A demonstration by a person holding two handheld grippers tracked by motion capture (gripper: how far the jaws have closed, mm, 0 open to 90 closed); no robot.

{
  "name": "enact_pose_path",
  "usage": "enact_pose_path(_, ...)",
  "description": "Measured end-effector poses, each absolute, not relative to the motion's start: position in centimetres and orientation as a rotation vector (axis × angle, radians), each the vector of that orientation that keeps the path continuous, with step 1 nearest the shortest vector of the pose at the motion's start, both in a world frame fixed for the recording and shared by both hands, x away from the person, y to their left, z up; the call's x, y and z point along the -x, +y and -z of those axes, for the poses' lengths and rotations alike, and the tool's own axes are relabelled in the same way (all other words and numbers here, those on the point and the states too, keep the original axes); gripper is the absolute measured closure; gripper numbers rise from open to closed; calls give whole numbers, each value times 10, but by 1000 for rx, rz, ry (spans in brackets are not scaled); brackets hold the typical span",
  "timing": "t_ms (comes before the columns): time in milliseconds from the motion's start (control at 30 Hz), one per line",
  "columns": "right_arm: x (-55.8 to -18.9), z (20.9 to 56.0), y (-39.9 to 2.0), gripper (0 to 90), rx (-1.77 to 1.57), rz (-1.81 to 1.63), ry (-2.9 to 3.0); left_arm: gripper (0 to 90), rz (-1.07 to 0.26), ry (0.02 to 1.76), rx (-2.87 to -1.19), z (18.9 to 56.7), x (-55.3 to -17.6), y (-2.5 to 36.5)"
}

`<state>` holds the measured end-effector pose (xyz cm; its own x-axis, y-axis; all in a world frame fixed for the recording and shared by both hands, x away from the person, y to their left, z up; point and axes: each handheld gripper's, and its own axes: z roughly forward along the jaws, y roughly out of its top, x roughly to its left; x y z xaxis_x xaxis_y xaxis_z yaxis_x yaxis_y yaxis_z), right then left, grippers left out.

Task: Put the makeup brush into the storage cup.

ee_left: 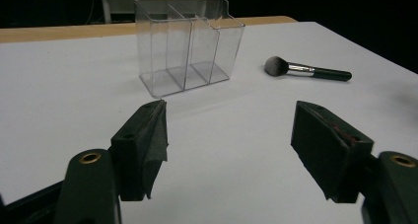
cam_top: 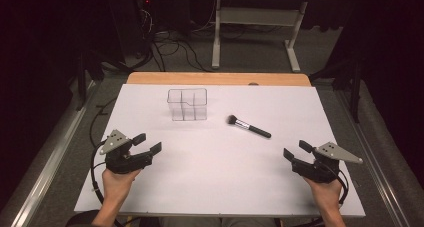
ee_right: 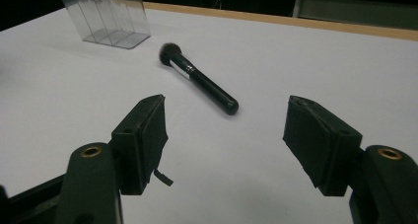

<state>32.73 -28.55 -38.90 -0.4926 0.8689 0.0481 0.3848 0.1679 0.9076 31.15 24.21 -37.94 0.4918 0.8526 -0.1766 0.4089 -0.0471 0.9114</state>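
Brush (cam_top: 248, 126) flat right of organizer (cam_top: 187, 104), bristles toward it, handle slanting away toward right gripper (cam_top: 295, 150). Both grippers' jaws spread, empty; left gripper (cam_top: 147, 143) well short. Organizer's top cut off in right gripper view.

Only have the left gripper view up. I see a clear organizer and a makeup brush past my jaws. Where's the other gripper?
Observer: In the high view the right gripper sits low near the table's right edge, held in a hand, jaws open with nothing between them.
Operator: Which end of the brush faces it?
Observer: The handle end. In the right gripper view the makeup brush lies flat with its handle tip nearest the jaws and the bristles toward the clear organizer.
Operator: Anything in the organizer?
Observer: From above, the compartments look empty, and the brush lies apart from it, to its right.
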Motion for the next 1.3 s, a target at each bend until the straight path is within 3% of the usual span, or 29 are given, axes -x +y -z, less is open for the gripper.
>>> enact_pose_path(933,-334,382,-275,300,-1144,-1266,1997,299,-520,1087,-1672,380,-311,240)
enact_pose_path(1300,-339,370,-269,324,-1116,-1338,1981,298,-523,1088,-1675,380,-311,239)
